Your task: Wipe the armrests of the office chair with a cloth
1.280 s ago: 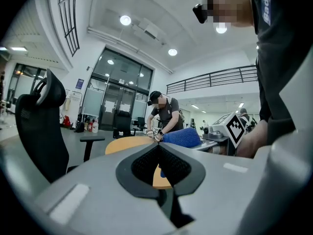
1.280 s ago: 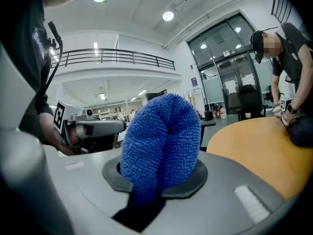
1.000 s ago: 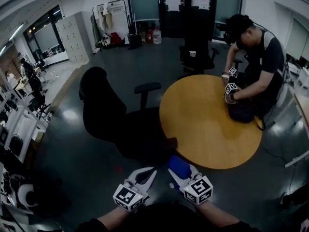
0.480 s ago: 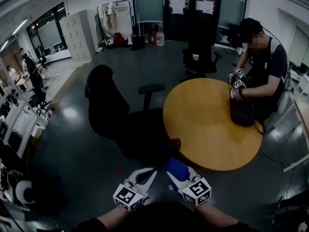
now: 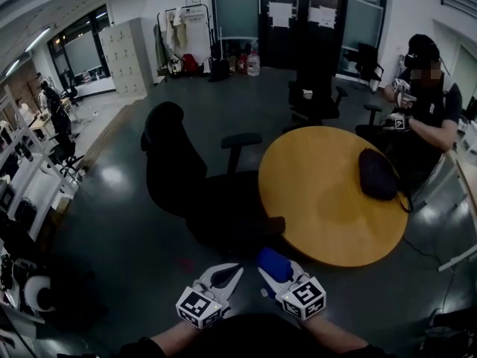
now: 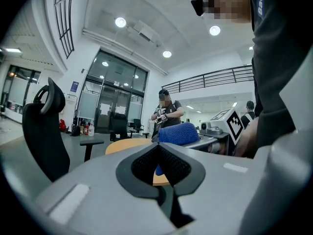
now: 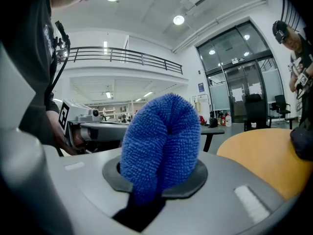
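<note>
1. Blue cloth [image 7: 161, 136] sits bunched in the right gripper [image 5: 279, 274], whose jaws are closed on it.
2. Left gripper [image 5: 226, 274] has its jaws together and carries nothing.
3. Office chair [image 5: 175, 177] stands ahead, well apart from both grippers, just beside the round bench [image 5: 328, 200].
4. Near armrest [image 5: 262, 224] lies ahead of the right gripper, with its long axis across the view. I judge that the right arm reaches it first, then the far armrest [image 5: 241, 139].

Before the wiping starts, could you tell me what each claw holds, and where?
The right claw pinches the folded blue cloth by its lower end; the left claw is shut, empty.
</note>
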### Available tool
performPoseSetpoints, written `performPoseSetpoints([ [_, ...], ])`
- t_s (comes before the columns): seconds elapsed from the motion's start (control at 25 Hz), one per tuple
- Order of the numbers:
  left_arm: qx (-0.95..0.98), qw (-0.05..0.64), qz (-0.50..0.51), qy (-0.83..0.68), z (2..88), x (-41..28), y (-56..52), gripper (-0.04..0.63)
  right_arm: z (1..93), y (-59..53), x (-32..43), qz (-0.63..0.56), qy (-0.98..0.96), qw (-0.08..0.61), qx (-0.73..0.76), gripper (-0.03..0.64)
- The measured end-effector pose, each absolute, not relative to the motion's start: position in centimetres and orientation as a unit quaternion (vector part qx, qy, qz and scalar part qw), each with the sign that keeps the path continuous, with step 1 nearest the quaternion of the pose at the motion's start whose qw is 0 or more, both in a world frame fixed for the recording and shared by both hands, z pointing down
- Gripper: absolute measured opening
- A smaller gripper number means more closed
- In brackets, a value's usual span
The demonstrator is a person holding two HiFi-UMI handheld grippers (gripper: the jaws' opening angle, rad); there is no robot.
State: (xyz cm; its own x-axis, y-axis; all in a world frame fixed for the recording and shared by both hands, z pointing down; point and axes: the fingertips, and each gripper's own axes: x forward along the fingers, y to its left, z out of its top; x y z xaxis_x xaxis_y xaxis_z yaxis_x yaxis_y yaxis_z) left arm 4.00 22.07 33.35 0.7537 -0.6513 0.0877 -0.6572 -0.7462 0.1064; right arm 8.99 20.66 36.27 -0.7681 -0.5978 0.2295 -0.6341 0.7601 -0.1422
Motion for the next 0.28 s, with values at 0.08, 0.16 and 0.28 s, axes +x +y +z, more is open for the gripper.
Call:
performPoseSetpoints([
  [0.08,0.934,0.065,0.023,-0.351,33.36,3.86,22.04,0.015,36.42,20.66,8.84,0.106,-0.934,0.086,0.329,0.107],
  [0.16,0.933,0.063,0.025,-0.353,33.14,3.73,22.07,0.015,36.56,20.79,8.70,0.107,-0.934,0.087,0.330,0.107],
  [0.28,0.932,0.058,0.028,-0.358,32.59,3.45,22.20,0.015,36.59,21.22,8.42,0.107,-0.933,0.088,0.331,0.107],
])
